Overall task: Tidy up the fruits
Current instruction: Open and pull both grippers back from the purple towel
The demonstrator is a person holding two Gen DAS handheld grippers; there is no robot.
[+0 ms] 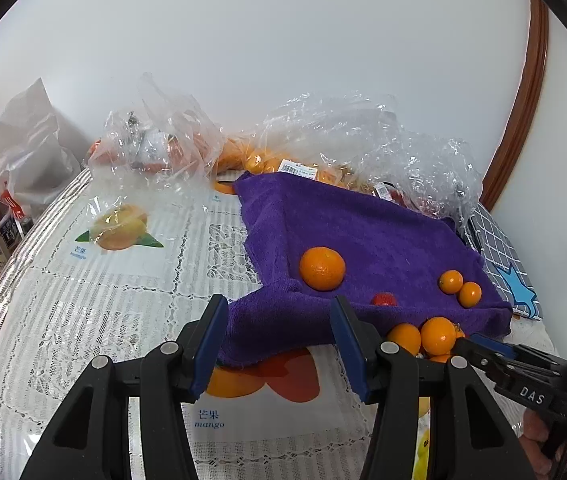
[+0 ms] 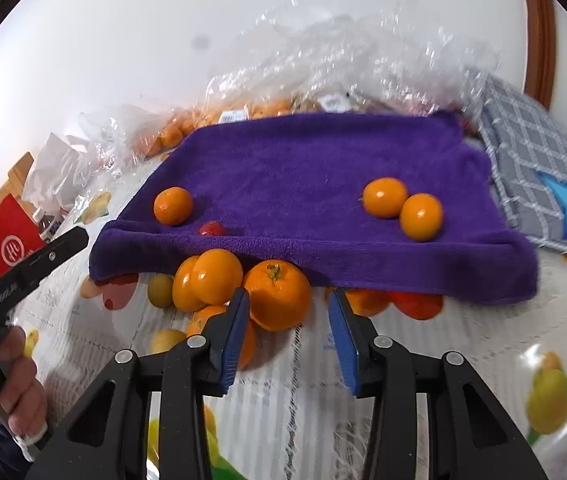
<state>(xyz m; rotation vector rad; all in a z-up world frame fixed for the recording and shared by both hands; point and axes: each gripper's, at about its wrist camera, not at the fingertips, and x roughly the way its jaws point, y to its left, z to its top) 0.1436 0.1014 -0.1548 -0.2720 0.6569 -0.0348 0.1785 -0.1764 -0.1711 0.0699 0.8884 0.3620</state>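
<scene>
A purple towel (image 2: 315, 184) hides part of the oranges (image 2: 367, 300) beneath its near edge; bagged fruit (image 2: 179, 132) is blurred.

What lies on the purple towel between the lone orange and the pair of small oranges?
In the right wrist view, bare purple towel separates the lone orange from the pair of small oranges; a red fruit sits near the lone one.

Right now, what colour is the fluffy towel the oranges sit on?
Deep purple fluffy towel, plain with no pattern; clearest in the right wrist view.

A lace-covered table (image 1: 83, 320) carries a purple towel (image 1: 363, 232), oranges (image 2: 279, 296) and plastic bags (image 1: 155, 140).
</scene>
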